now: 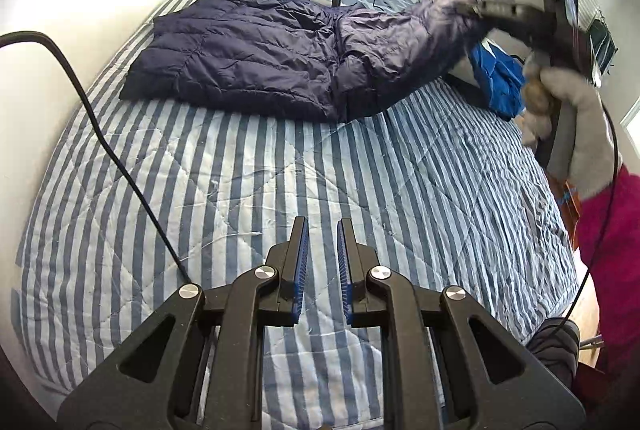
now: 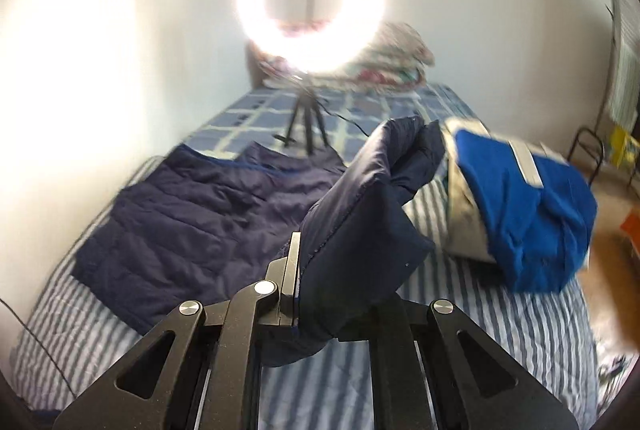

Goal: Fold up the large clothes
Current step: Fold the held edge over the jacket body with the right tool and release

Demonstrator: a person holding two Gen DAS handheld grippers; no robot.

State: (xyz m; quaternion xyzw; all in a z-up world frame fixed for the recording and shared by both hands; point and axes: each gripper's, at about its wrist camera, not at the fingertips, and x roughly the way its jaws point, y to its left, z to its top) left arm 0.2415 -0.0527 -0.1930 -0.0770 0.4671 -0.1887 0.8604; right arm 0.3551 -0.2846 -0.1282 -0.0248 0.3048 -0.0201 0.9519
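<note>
Aloft, jacket sleeve (image 2: 360, 214) in right hand-held gripper (image 2: 316, 270)

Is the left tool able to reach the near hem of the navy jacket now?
Probably yes: the left tool is empty, and only bare striped bedspread lies between it and the navy jacket.

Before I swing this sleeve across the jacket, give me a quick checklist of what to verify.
1. Right gripper shut on the sleeve: ok.
2. Sleeve lifted off the bed: ok.
3. Jacket body lying flat: ok, a few wrinkles.
4. Left gripper free to help: ok, open over bare bedding, holding nothing.
5. Tripod clear of the fold: cannot tell, it stands just behind the jacket.
6. Blue garment out of the way: ok, off to the right.
</note>
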